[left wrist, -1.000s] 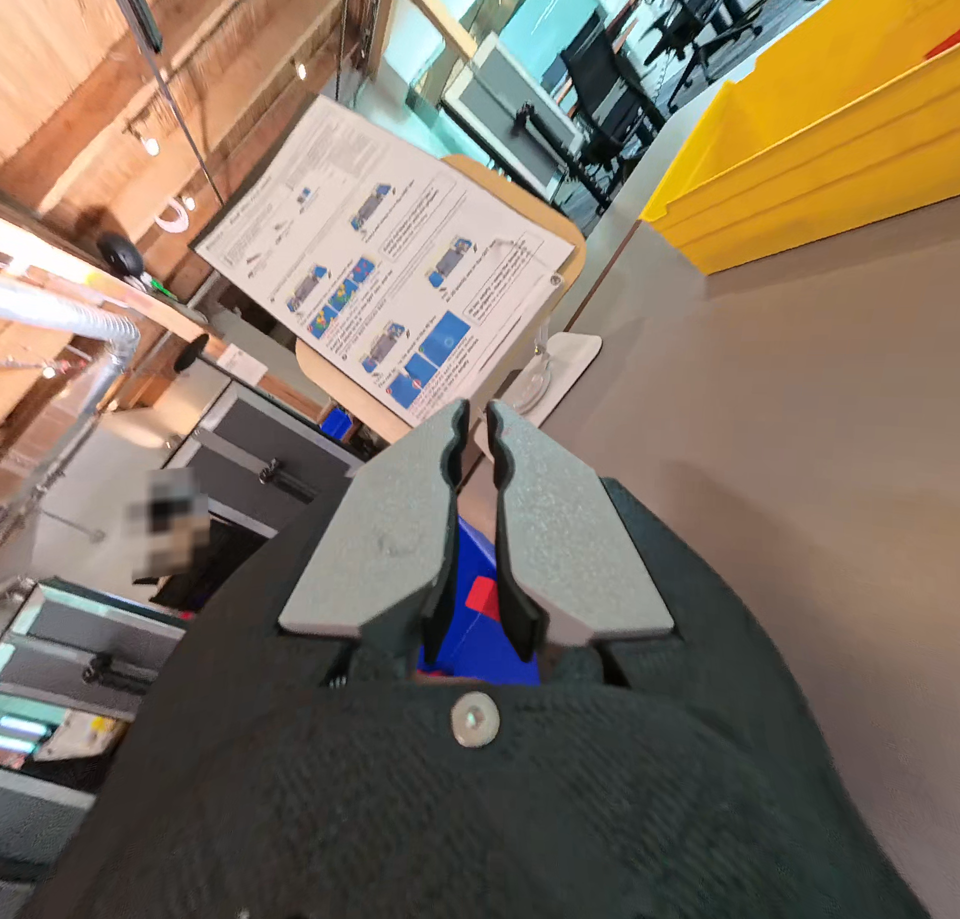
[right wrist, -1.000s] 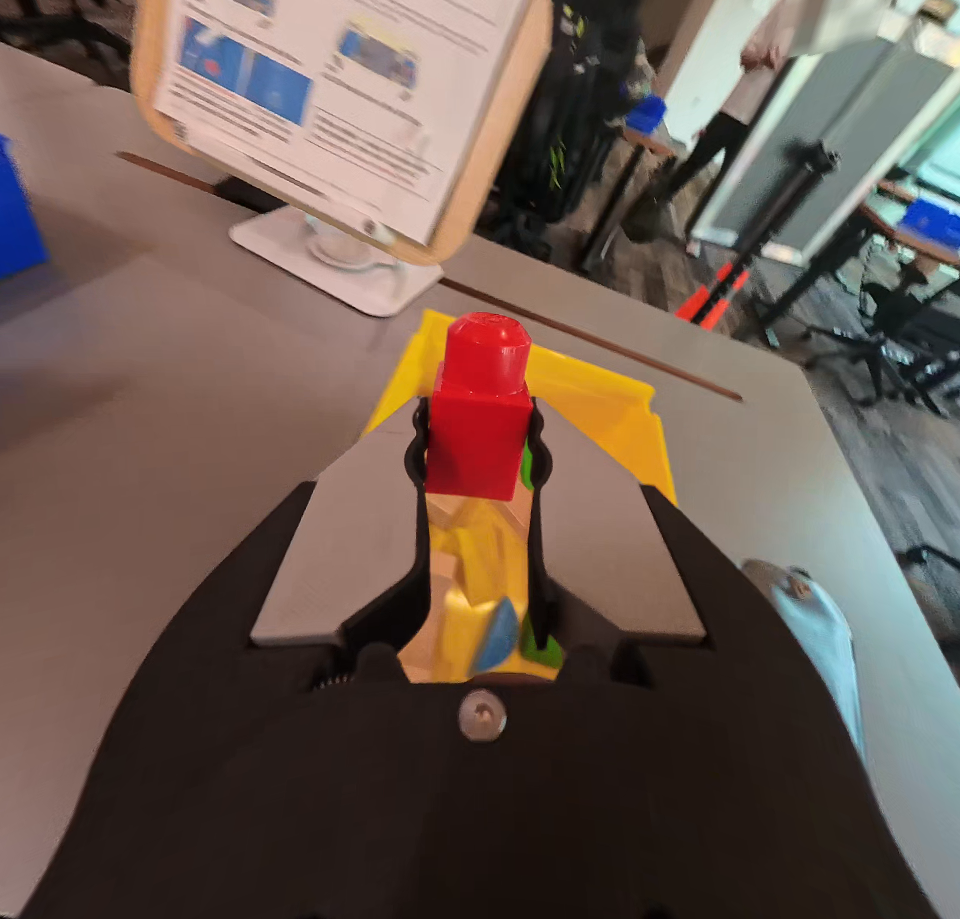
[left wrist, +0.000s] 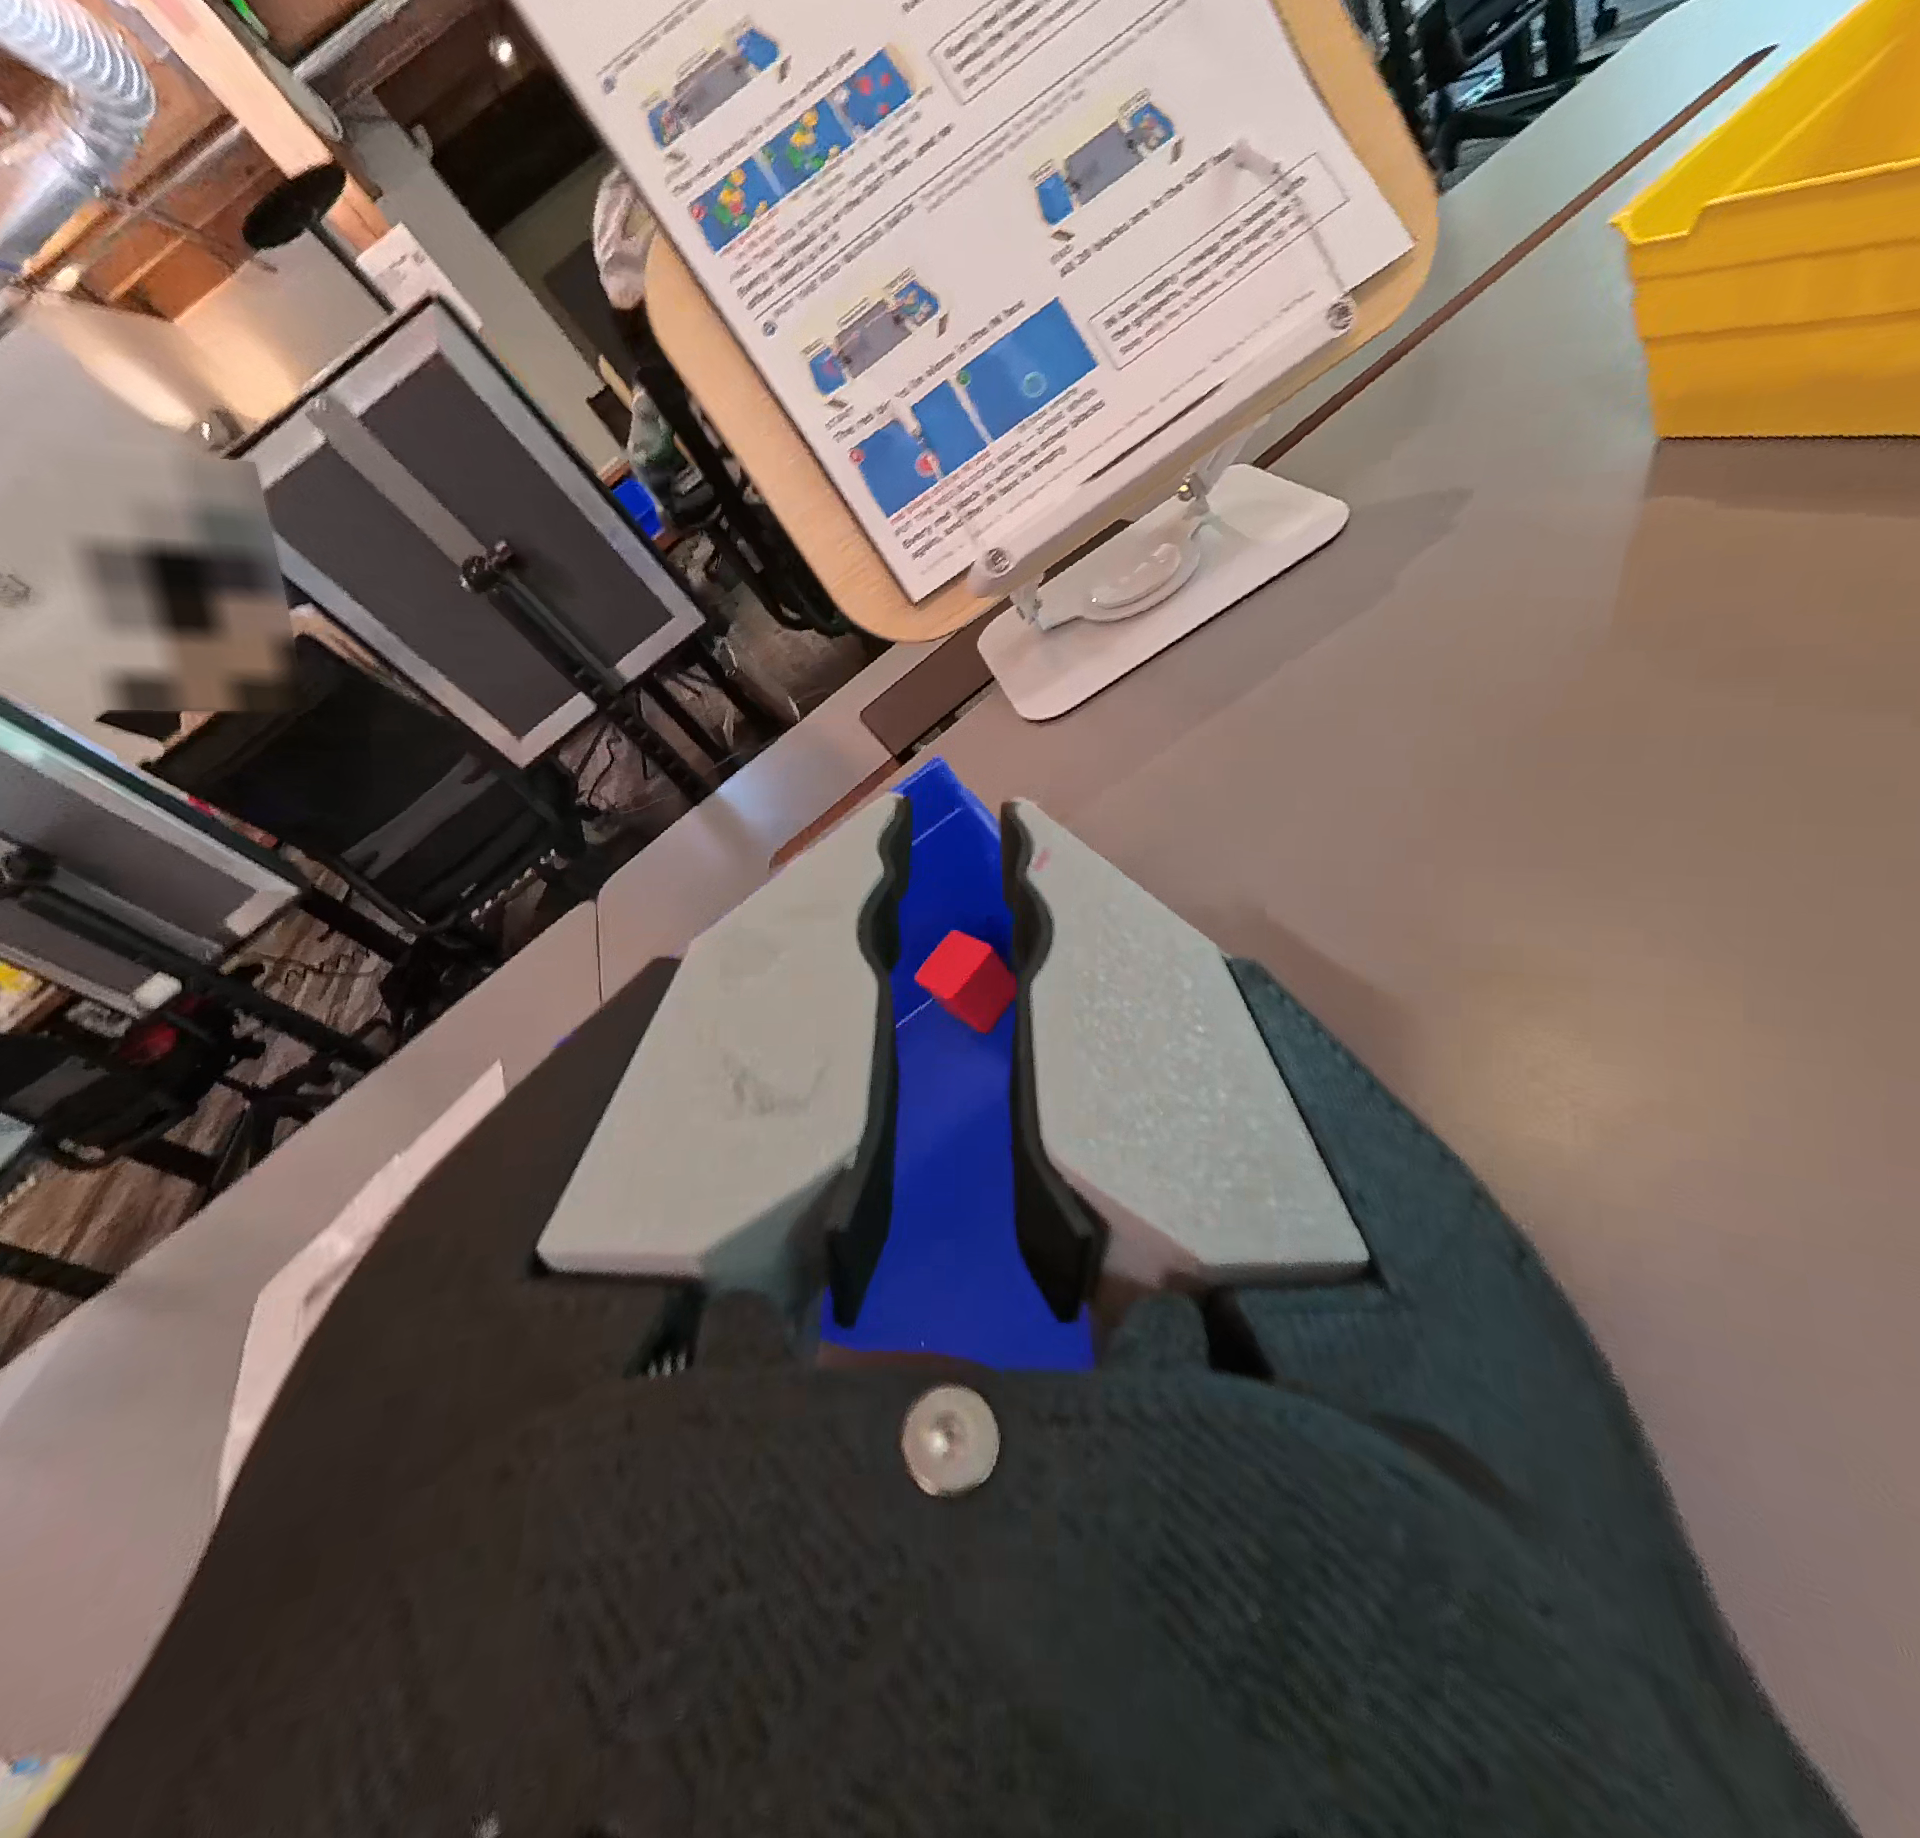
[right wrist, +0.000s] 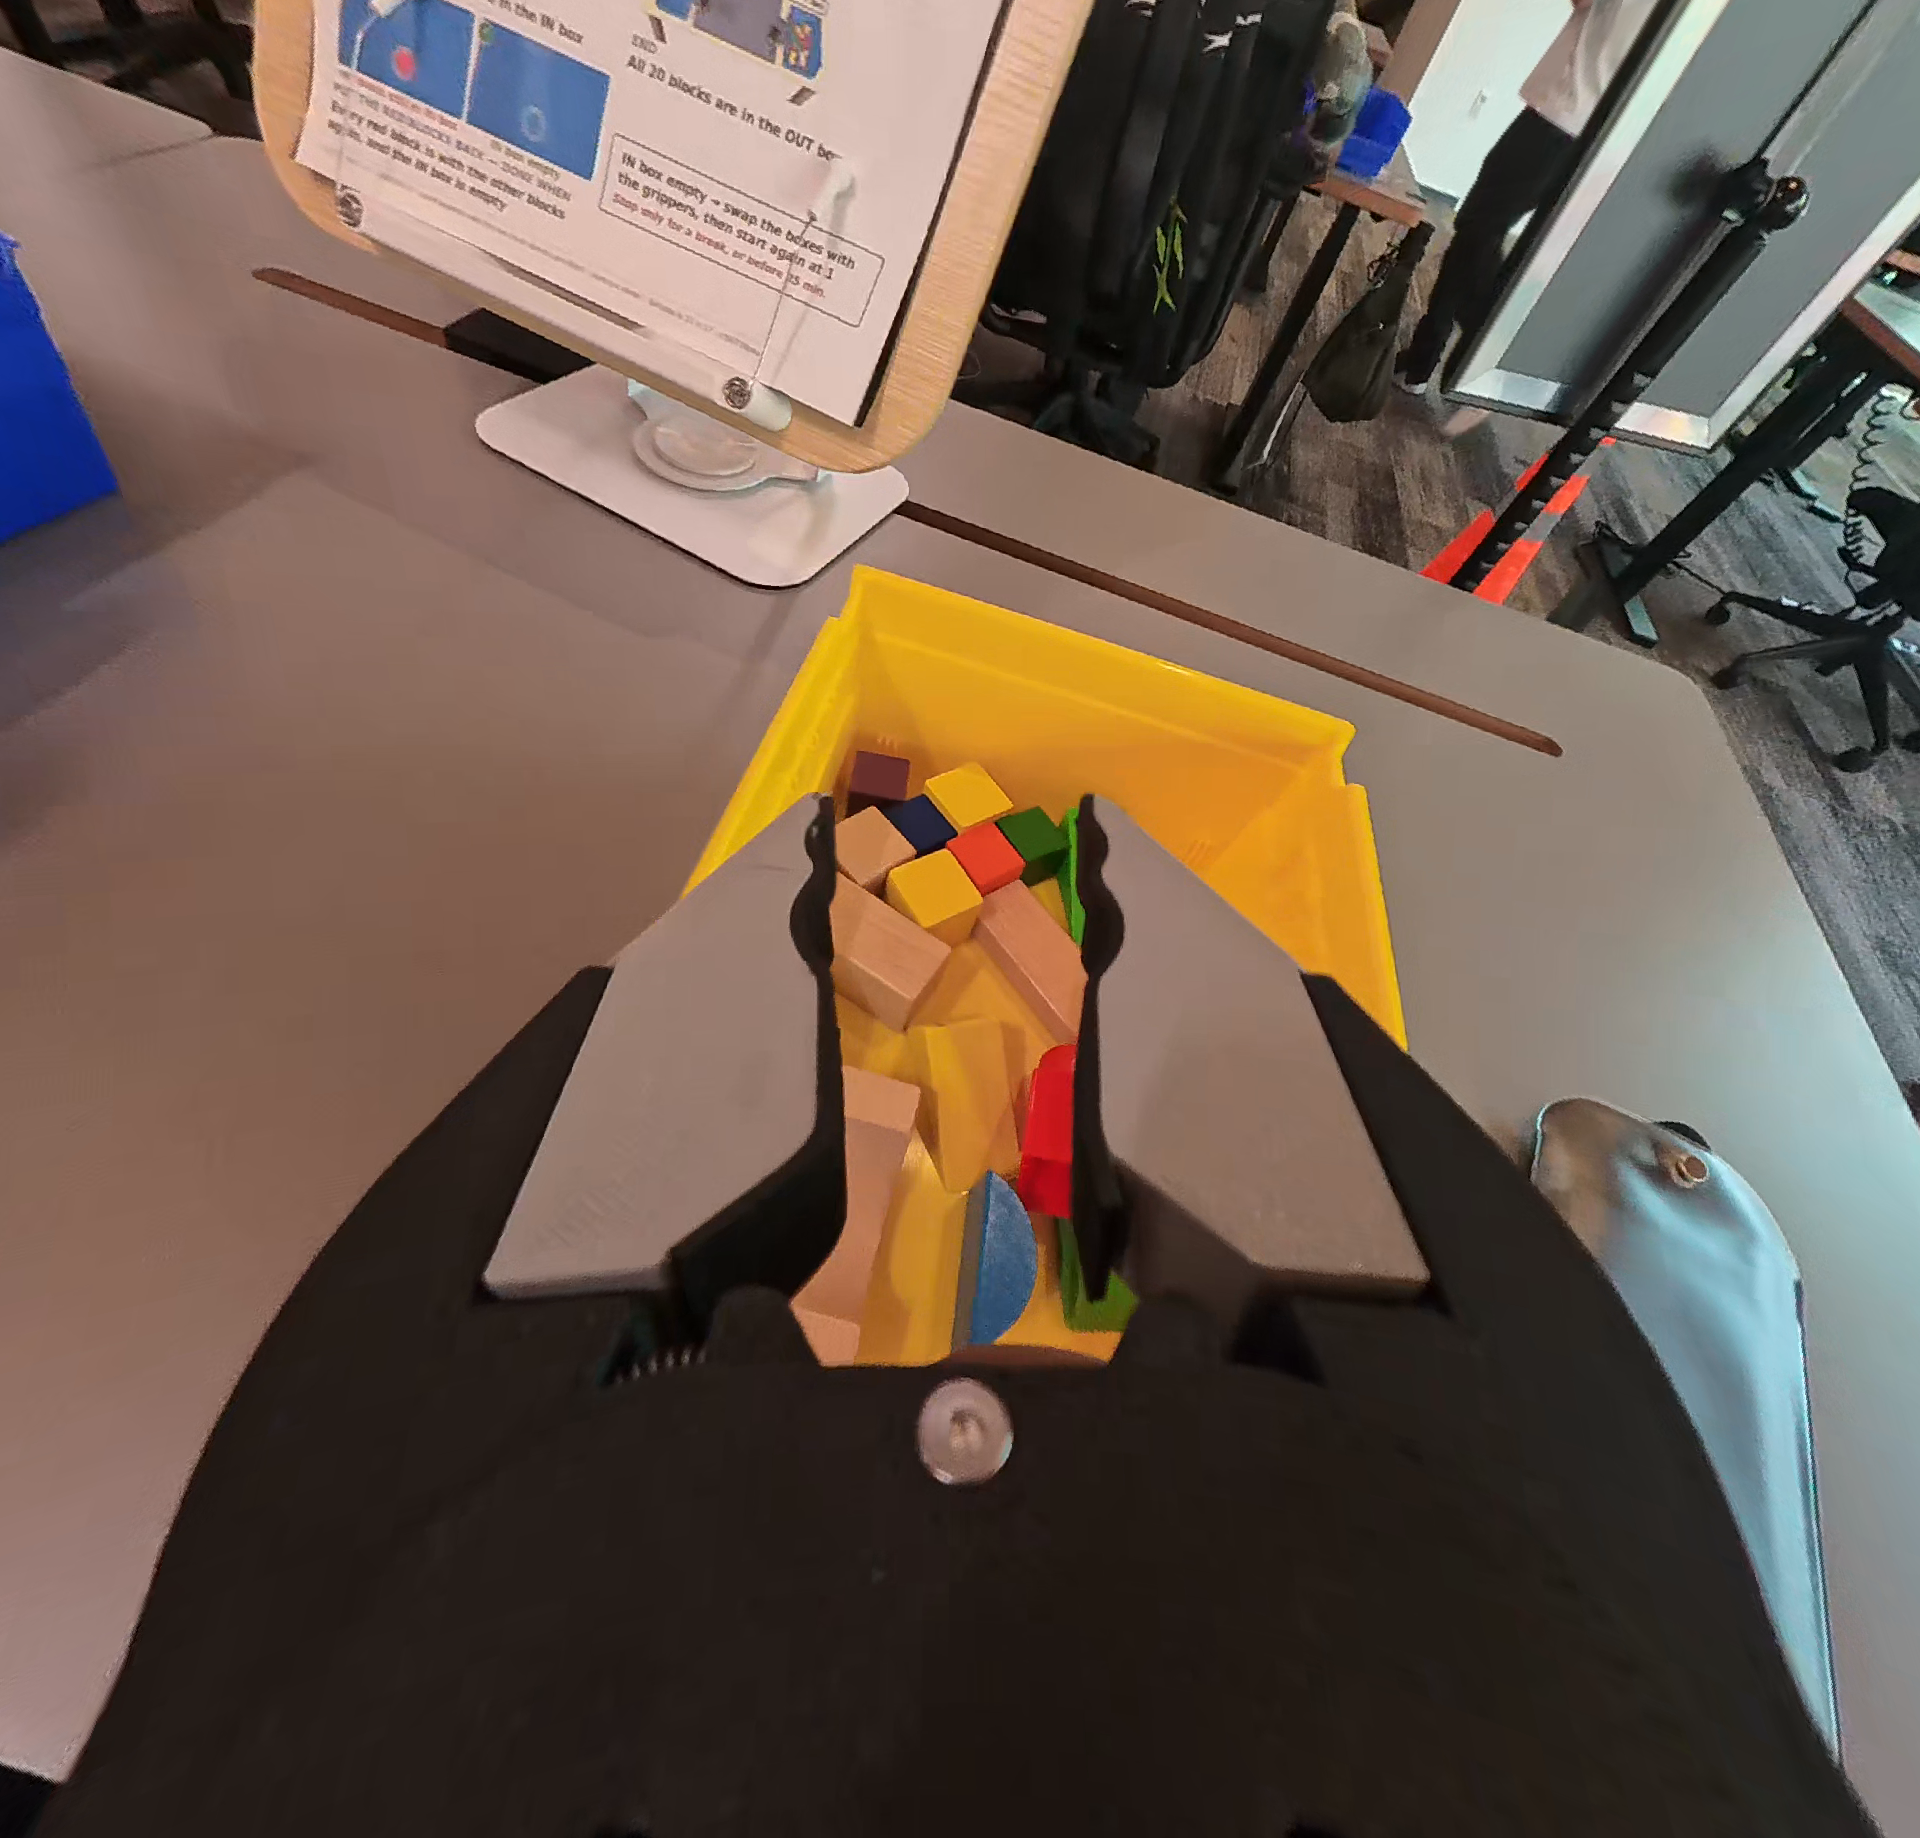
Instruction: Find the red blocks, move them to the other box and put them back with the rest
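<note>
The left hand-held gripper (left wrist: 951, 843) hovers over the blue box (left wrist: 956, 1217), its jaws set at a narrow gap and holding nothing. Straight ahead between its fingers, down on the box floor, lies a small red cube (left wrist: 964, 980), the only block that shows there. Off to this gripper's right, across bare table (left wrist: 1507, 853), stands the yellow box (left wrist: 1787, 282); ahead of it, the instruction sheet on its white stand (left wrist: 1164, 583).

The right hand-held gripper (right wrist: 951, 832) hangs above that same yellow box (right wrist: 1091, 708), jaws parted moderately and empty. Beneath it is a jumble of wooden blocks: plain wood, yellow, green, dark blue, an orange-red one, a blue half-disc (right wrist: 995, 1258). A red peg-shaped block (right wrist: 1049, 1128) lies among them, close against the inner side of the right finger and partly hidden by it (whether it touches the finger I cannot tell).

By the look of things, the red pieces are going back among the rest, and the cube in the blue box is probably the next to fetch. It appears to be painted wood: light, rigid, not fragile, but smooth-faced and small, so likely to skid or twist if pinched at the corners. It sits turned diagonally to the left gripper's fingers; the sound hold is across two flat opposite faces, which likely calls for rotating the gripper first, then closing near the cube's middle height.
</note>
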### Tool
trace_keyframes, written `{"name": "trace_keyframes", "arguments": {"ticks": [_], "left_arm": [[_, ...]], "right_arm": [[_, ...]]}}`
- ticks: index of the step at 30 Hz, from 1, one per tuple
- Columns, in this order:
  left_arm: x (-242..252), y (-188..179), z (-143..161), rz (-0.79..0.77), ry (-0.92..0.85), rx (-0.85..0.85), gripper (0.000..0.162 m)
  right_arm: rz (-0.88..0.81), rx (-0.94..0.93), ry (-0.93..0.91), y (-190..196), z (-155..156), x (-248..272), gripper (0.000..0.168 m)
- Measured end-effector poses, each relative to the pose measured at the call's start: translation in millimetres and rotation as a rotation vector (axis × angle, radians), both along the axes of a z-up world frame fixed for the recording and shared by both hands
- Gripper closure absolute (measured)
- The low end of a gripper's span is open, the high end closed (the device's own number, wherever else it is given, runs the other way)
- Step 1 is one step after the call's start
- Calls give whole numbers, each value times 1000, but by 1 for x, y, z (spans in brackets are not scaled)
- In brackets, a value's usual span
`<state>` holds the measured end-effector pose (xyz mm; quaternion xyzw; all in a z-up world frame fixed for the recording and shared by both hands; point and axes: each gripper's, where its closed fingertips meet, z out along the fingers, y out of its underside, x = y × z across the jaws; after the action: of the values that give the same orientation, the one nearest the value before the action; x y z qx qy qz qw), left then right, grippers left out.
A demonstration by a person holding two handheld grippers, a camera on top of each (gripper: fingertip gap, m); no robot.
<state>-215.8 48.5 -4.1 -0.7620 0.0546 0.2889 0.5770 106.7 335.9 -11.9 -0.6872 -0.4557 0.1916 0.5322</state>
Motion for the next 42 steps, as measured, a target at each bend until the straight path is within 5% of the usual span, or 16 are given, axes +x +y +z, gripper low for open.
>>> {"name": "trace_keyframes", "arguments": {"ticks": [6, 11, 16, 30, 32, 36, 42], "left_arm": [[-54, -22, -25, 131, -249, -30, 121], [-101, -30, -50, 223, -322, -59, 115], [-98, 16, -96, 27, -472, -244, 111], [-117, 77, -185, -52, -495, -788, 110], [-115, 85, -181, -78, -521, -739, 126], [-120, 76, -168, -40, -400, -725, 127], [-81, 56, -42, -53, -78, -199, 128]], "right_arm": [[12, -6, -10, -1, -4, -4, 124], [32, -15, 2, -4, -5, -10, 125], [43, -35, -35, -5, -17, -19, 124], [52, -16, -39, -7, -15, -17, 124], [53, -14, -31, -7, -12, -15, 124], [62, -9, -26, -10, -9, -13, 125], [241, -94, 43, -53, -3, -38, 123]]}}
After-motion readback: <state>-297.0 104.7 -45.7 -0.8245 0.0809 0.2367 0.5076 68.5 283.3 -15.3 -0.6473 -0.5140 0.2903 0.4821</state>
